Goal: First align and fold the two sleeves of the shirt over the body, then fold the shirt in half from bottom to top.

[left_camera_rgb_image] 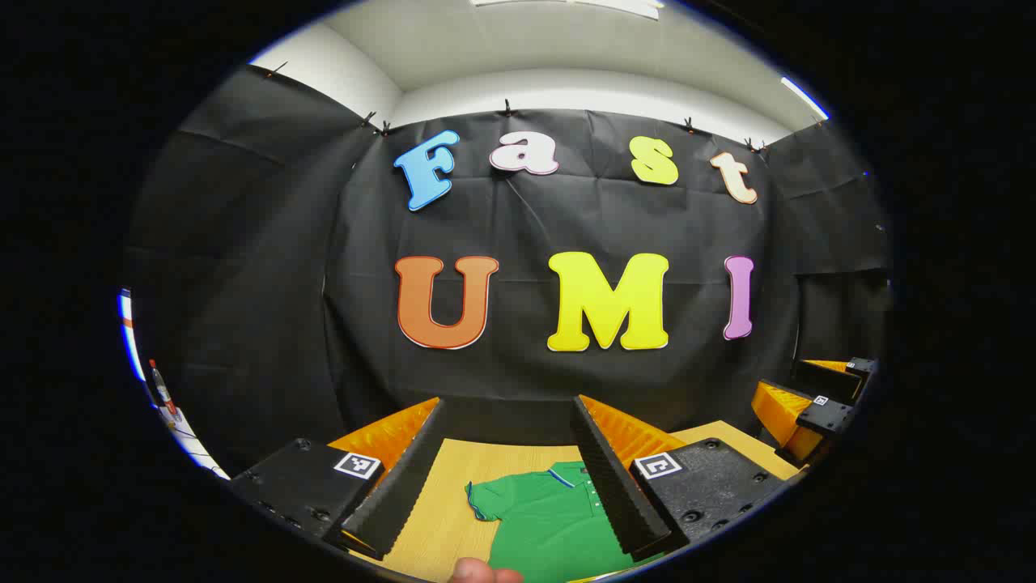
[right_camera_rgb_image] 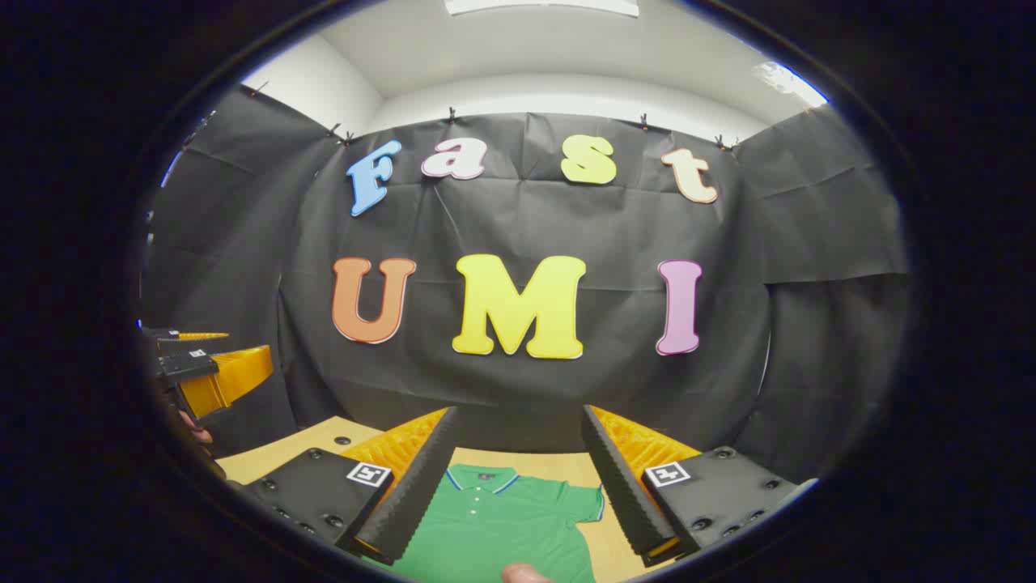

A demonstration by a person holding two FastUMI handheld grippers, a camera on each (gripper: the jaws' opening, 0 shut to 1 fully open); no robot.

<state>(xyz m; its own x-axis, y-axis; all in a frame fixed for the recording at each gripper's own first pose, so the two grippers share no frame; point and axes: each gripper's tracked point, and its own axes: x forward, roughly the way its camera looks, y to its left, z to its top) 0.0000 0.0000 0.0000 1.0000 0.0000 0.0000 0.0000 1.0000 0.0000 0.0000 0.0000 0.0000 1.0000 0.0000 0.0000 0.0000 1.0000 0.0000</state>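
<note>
below both open grippers lies the shirt [right_camera_rgb_image: 502, 526].

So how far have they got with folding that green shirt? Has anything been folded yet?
Nothing looks folded yet. The green shirt lies flat on the wooden table with its collar toward the wall and both short sleeves spread out to the sides. The left gripper and the right gripper are both open above it, holding nothing. Both sleeve folds and the bottom-to-top fold are left.
</note>
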